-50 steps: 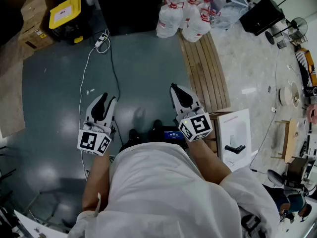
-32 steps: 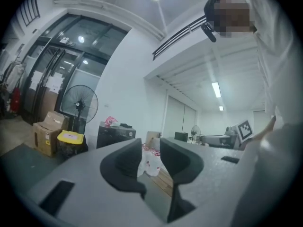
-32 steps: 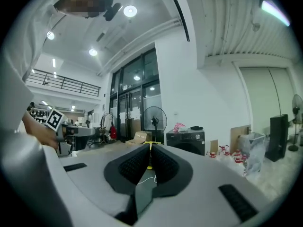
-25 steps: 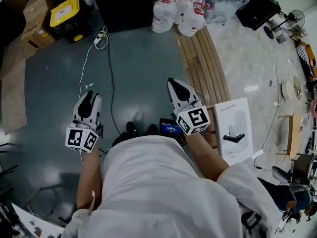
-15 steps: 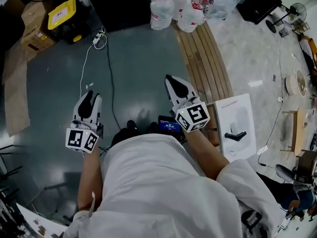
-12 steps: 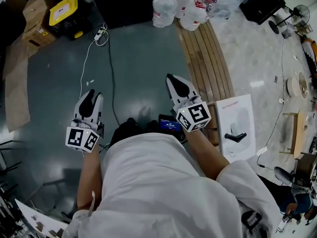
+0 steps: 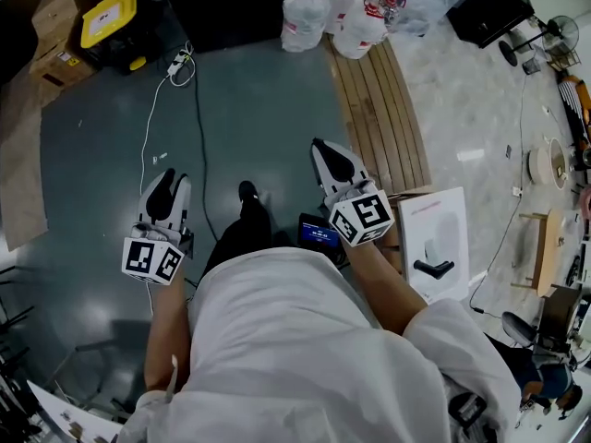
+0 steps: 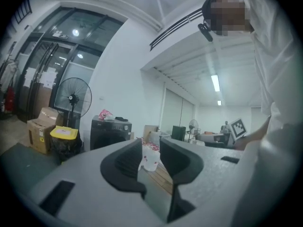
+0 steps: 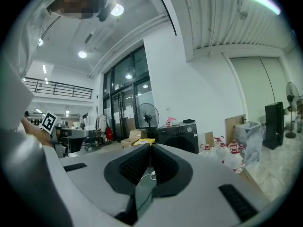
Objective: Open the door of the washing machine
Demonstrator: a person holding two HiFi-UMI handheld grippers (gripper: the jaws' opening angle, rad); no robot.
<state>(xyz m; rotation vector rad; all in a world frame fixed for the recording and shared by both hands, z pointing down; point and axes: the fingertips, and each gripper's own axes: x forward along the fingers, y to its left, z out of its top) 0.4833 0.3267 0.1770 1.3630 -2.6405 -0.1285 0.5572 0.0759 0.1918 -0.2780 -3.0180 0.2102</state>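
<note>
The washing machine [image 7: 222, 3] is a dark front-loader at the far end of the grey floor. It also shows far off in the left gripper view [image 8: 110, 132] and in the right gripper view [image 9: 182, 136], and its door looks closed. My left gripper [image 7: 163, 175] is held out level at waist height and stands open [image 8: 150, 148] with nothing between its fingers. My right gripper [image 7: 323, 146] is held the same way, and its pads meet at the tips [image 9: 150, 146] with nothing in them. Both grippers are well short of the machine.
Several water jugs [image 7: 332, 12] stand right of the machine, at the end of a wooden slat walkway [image 7: 383, 109]. A yellow-lidded bin [image 7: 109, 17] and cardboard boxes sit to its left. A white cable [image 7: 152, 127] trails across the floor. A white box [image 7: 434, 247] lies at the right.
The person has walked on toward the machine, and one foot has swung forward between the grippers. Both grippers keep their pose and their jaws look unchanged.
</note>
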